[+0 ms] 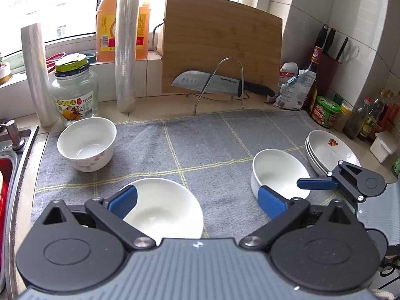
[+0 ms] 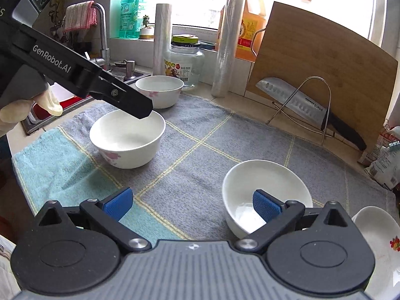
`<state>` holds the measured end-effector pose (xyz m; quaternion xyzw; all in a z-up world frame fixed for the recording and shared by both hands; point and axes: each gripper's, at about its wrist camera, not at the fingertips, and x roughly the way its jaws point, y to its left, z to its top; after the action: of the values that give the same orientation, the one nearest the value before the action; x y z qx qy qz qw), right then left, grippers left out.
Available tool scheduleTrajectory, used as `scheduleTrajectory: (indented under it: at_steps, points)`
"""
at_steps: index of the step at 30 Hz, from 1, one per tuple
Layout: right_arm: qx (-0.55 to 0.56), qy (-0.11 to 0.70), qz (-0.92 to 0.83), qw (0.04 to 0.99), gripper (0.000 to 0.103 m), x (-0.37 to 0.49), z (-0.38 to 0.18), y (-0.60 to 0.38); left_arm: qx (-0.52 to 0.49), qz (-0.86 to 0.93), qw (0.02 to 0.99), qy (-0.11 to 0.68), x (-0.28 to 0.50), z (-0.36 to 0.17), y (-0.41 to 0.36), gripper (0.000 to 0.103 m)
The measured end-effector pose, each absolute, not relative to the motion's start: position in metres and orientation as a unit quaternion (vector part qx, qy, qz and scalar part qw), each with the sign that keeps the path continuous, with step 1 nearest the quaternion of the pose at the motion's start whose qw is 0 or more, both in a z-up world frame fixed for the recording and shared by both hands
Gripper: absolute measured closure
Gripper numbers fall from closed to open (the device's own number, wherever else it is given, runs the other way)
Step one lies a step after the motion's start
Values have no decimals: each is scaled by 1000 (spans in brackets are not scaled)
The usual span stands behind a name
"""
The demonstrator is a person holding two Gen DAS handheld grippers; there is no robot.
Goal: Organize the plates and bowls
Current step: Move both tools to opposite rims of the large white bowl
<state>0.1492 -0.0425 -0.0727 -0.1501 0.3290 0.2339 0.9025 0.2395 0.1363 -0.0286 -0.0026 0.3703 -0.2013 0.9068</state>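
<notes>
Three white bowls stand on a grey checked towel (image 1: 207,147). In the left wrist view my left gripper (image 1: 197,201) is open and empty, just above the near bowl (image 1: 165,210). A flowered bowl (image 1: 87,143) stands at the far left, a plain bowl (image 1: 277,177) at the right, and stacked plates (image 1: 330,152) beyond it. In the right wrist view my right gripper (image 2: 192,205) is open and empty, its right finger over the plain bowl (image 2: 265,195). The left gripper's finger (image 2: 135,105) hangs over the middle bowl (image 2: 127,140). The far flowered bowl (image 2: 160,91) and the plates (image 2: 380,235) show too.
A knife (image 1: 220,85) rests on a wire rack before an upright cutting board (image 1: 220,45). A glass jar (image 1: 75,95), two film rolls (image 1: 126,50) and an oil jug stand at the back. The sink (image 1: 10,165) is at the left, sauce bottles (image 1: 370,117) at the right.
</notes>
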Motion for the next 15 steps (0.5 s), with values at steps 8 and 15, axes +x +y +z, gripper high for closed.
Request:
scheduleTrajectory:
  at_steps: [8, 15]
  points:
    - [-145, 363, 202, 898, 0, 157, -97, 24, 87, -306, 864, 390, 247, -49, 196, 1]
    - [-157, 393, 179, 888, 0, 164, -111, 53, 172, -357, 816, 420, 254, -81, 215, 1]
